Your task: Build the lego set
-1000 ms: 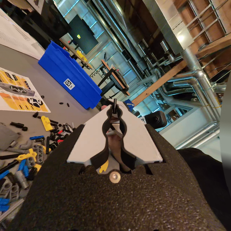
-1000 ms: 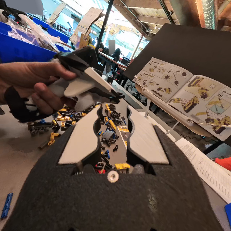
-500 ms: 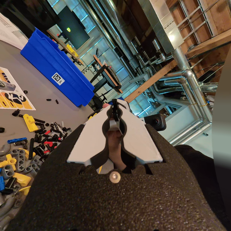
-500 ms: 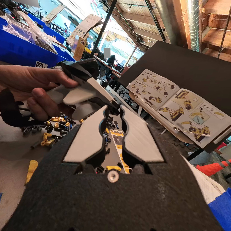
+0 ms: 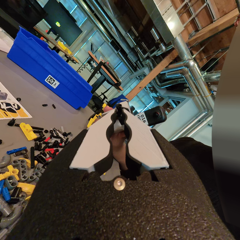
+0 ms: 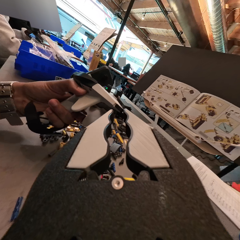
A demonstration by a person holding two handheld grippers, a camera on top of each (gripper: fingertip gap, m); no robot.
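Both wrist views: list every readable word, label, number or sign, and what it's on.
Not transcribing any writing; the things that bear it:
White code tag on the blue bin.
White label beside the black camera.
Yellow-and-black printed sheet on the grey table.
Open instruction booklet: numbered steps.
White printed page right of it: too small to read.
Black pin in the left gripper: no writing.

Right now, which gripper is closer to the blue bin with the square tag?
Left, it seems. The left gripper reaches in from beside the blue bin, its handle in front of it. The right gripper meets its tip from the far side, away from the bin.
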